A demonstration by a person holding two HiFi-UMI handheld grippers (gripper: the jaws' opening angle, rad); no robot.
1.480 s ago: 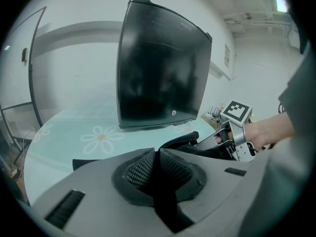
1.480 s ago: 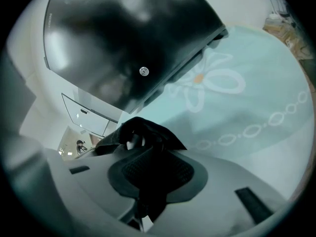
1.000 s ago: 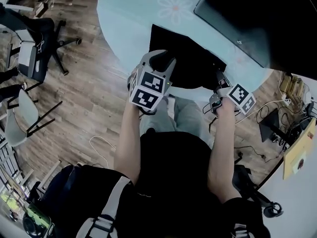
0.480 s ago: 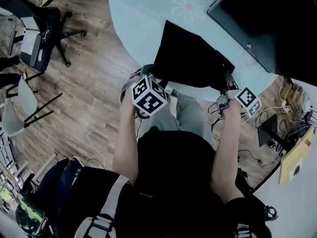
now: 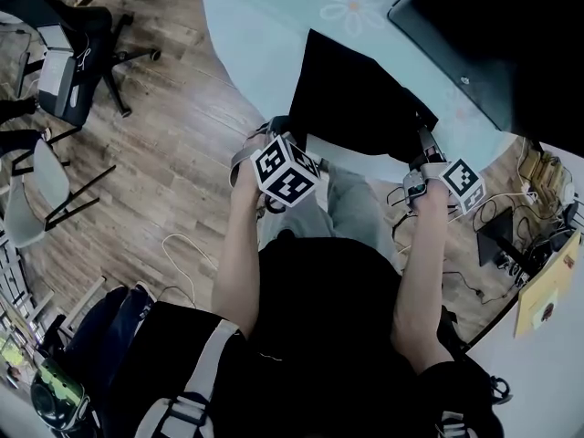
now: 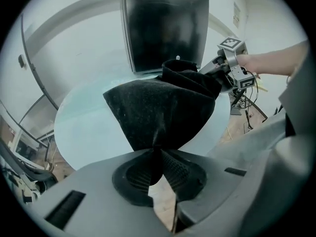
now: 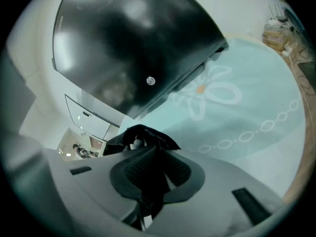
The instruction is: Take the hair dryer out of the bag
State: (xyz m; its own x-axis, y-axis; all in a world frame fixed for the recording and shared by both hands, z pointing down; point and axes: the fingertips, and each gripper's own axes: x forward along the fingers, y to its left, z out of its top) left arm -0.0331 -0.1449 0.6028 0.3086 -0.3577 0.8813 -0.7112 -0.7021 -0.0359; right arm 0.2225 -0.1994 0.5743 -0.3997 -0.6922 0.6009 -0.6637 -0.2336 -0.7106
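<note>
A black cloth bag [image 5: 356, 103] lies on the round pale blue table [image 5: 265, 26], stretched between my two grippers. My left gripper [image 5: 285, 135] is at the bag's near left corner. Its jaws are closing, and the left gripper view shows a fold of the bag [image 6: 158, 107] pinched between the pads [image 6: 173, 167]. My right gripper [image 5: 422, 142] is shut on the bunched rim of the bag [image 7: 143, 132] at its right end. The hair dryer is hidden inside the bag.
A large black monitor [image 5: 493, 35] stands on the table just behind the bag. An office chair [image 5: 73, 53] stands on the wooden floor at the left. Cables and a power strip [image 5: 502, 226] lie on the floor at the right. A backpack [image 5: 100, 354] sits near my feet.
My left gripper has come down from above the bag to its near left corner and closed on the cloth. The right gripper has kept its hold and its place.
</note>
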